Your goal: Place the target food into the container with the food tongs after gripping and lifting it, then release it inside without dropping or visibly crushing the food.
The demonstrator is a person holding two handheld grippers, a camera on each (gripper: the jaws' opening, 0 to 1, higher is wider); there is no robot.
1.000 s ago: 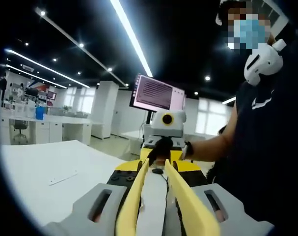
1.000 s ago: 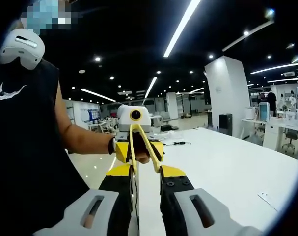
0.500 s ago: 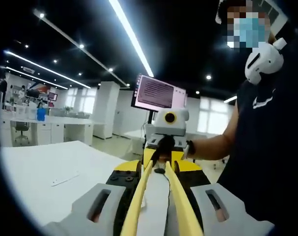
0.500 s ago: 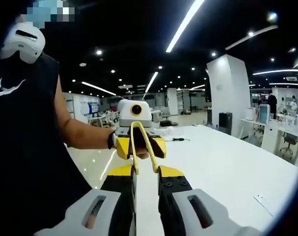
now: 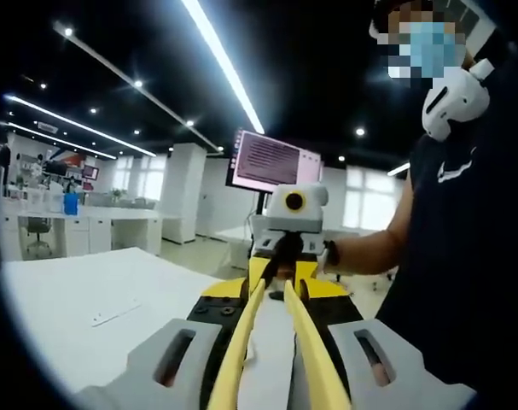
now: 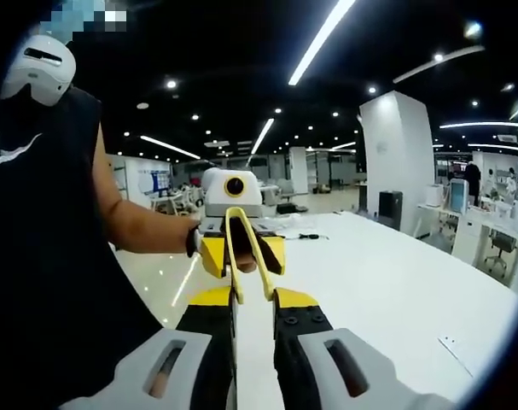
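Observation:
Yellow food tongs (image 5: 257,329) run forward between the jaws of my left gripper (image 5: 276,289), which is shut on their two arms. Their far ends reach the right gripper (image 5: 286,249), held up facing me by a person's hand. In the right gripper view the same tongs (image 6: 260,256) stand as a narrow arch from my right gripper (image 6: 254,299) up to the left gripper (image 6: 233,198). The right jaws sit close together with a thin gap. I cannot tell whether they pinch the tong ends. No food or container is in sight.
A person in a black sleeveless top (image 6: 45,256) stands close, holding both grippers. A long white table (image 6: 395,290) stretches ahead, and a small flat strip (image 5: 113,312) lies on it. Behind are a lit monitor (image 5: 271,162), desks and a white pillar (image 6: 395,162).
The two tong arms between my left jaws have drawn closer together. Both views have shifted slightly; the grippers still face each other.

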